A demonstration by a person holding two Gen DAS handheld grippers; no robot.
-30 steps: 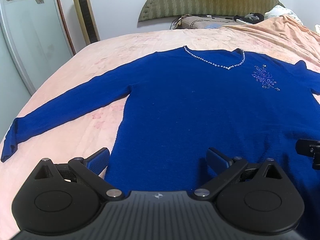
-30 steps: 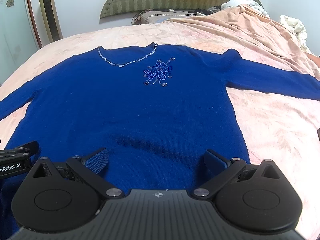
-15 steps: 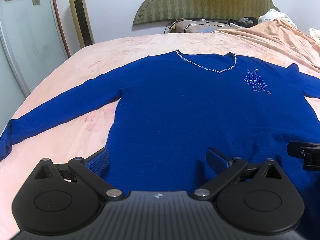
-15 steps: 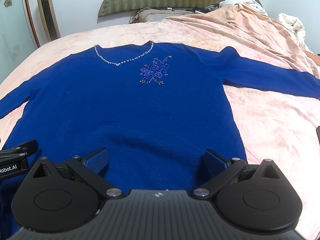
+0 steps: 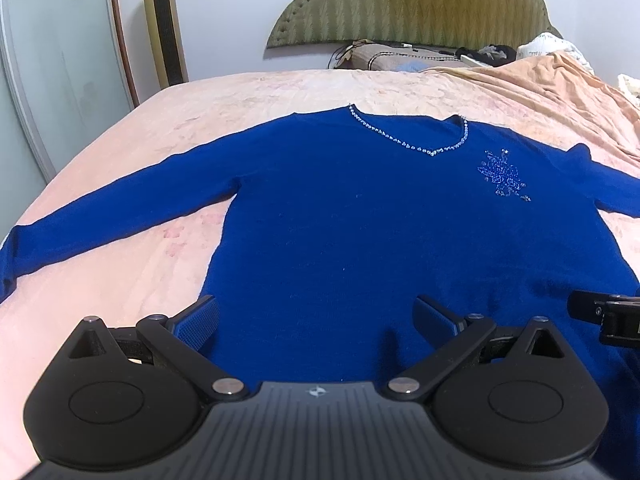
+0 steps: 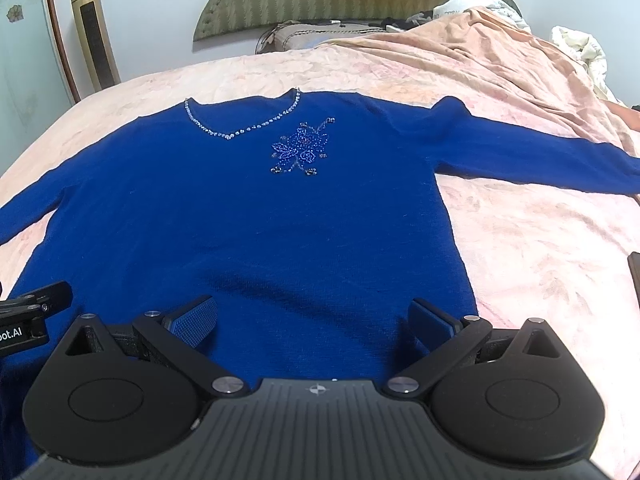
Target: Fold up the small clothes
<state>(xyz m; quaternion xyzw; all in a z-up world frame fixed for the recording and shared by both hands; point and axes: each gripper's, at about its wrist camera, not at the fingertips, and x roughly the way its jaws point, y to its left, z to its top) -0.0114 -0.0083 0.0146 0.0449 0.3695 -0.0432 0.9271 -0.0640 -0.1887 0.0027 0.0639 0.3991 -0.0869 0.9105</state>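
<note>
A blue sweater (image 5: 360, 232) lies flat and face up on the pink bedspread (image 5: 240, 92), neckline toward 12 o'clock and sleeves stretched out toward 9 and 3 o'clock. The left gripper (image 5: 316, 316) is level over the hem near the sweater's left side, its jaws spread wide with nothing between them. The right gripper (image 6: 312, 316) is level over the hem near the right side, equally wide open and empty. In the left view, the right gripper shows at 3 o'clock.

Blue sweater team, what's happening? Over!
Left gripper open, right gripper open. Blue knit beaded sweater flat, unfolded on pink bedspread. Nothing blocking.
</note>
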